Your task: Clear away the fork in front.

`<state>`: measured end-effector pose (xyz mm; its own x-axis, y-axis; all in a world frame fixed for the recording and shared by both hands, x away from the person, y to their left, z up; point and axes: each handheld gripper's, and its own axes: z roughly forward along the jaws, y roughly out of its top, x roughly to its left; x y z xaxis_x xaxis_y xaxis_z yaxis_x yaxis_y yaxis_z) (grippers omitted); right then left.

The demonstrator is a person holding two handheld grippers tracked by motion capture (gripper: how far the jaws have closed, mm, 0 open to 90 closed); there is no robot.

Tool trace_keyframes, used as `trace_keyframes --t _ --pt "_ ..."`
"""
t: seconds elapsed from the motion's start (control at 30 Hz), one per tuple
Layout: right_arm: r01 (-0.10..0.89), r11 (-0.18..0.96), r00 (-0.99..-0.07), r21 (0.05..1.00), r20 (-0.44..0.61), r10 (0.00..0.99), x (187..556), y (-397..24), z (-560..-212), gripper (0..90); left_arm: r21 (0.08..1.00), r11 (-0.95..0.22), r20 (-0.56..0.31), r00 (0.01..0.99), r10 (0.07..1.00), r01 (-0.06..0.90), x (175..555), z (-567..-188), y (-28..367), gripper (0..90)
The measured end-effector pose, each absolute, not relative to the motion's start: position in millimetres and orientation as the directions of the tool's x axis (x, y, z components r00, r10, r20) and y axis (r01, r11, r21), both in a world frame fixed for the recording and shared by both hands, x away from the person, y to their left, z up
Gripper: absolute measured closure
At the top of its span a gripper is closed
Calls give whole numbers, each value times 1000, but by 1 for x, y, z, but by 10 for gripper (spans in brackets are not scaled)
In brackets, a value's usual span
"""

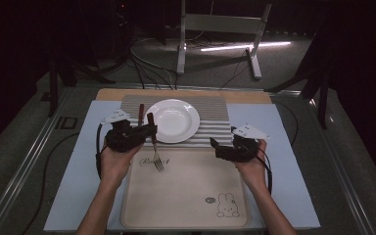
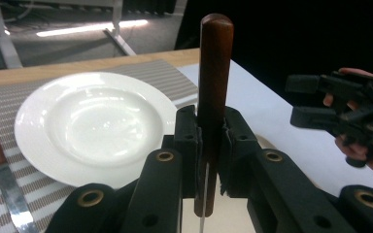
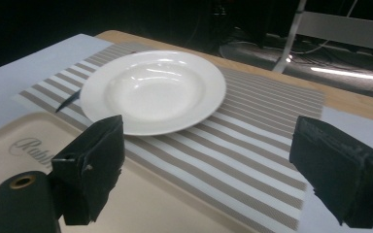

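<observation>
Table setting, viewed from above. I work over a cream tray (image 1: 186, 196) at 6 o'clock; it bears a rabbit drawing and a script word beginning "Rabb", the rest unreadable. Beyond it lies a striped placemat (image 1: 210, 110), carrying a white plate (image 1: 172, 120) at centre. A knife (image 1: 141, 111) rests on the mat at the plate's 9 o'clock. My left gripper (image 1: 144, 132) is clamped on the wooden handle of a fork (image 1: 154, 147), which hangs tines-down above the tray's far edge, at the plate's 7 o'clock. My right gripper (image 1: 218, 146) stands wide and empty at 4 o'clock. I judge the fork is mid-carry; next it needs laying flat beside the plate.
</observation>
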<state>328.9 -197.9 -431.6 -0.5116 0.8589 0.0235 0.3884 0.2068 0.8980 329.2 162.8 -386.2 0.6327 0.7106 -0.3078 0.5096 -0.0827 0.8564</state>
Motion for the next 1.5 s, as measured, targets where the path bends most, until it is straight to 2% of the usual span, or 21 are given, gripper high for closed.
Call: trace_keyframes --t 0.33,1.07,1.2,1.33,1.5 --pt "394 194 -480 898 20 877 322 -220 -437 131 831 -136 -303 644 702 539 320 -389 178 806" --pt "411 204 -458 888 8 889 316 -234 -441 130 739 -198 -365 630 685 644 302 -417 202 807" --pt "412 204 -459 888 9 888 316 -234 -442 130 741 -190 -362 621 695 644 304 -428 202 801" --pt "416 204 -456 886 10 890 315 -235 -443 130 753 -213 -293 606 739 623 306 -440 200 774" --pt "418 207 -456 884 7 890 314 -236 -445 130 742 -198 -313 592 743 641 308 -457 202 756"
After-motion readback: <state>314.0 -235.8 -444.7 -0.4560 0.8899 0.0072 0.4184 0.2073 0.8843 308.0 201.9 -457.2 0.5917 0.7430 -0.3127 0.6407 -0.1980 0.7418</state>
